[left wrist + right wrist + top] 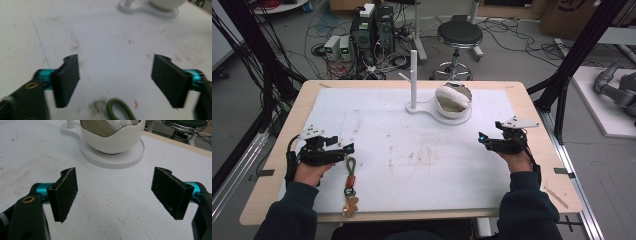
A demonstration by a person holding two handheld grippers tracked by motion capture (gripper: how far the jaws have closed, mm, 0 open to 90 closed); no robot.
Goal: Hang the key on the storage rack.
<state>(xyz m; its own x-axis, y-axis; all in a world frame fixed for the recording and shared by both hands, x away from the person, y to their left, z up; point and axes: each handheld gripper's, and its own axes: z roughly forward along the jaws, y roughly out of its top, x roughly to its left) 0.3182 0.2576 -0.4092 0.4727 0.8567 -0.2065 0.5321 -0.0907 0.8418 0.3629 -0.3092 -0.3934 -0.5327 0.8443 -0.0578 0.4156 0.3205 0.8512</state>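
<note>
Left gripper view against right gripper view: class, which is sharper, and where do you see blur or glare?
Right gripper view is sharper: the white mat's grain is crisp, with a bright reflection inside the egg-shaped bowl. Left gripper view is soft, the green loop and stains smeared. High view is evenly lit, with soft shadows under both grippers.

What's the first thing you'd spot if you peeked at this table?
Probably the white egg-shaped bowl on its round white stand with a tall peg, at the far middle of the table. Next, the two black claws: the left claw open beside a keychain with a green loop near the front edge, and the right claw open over bare white mat.
</note>
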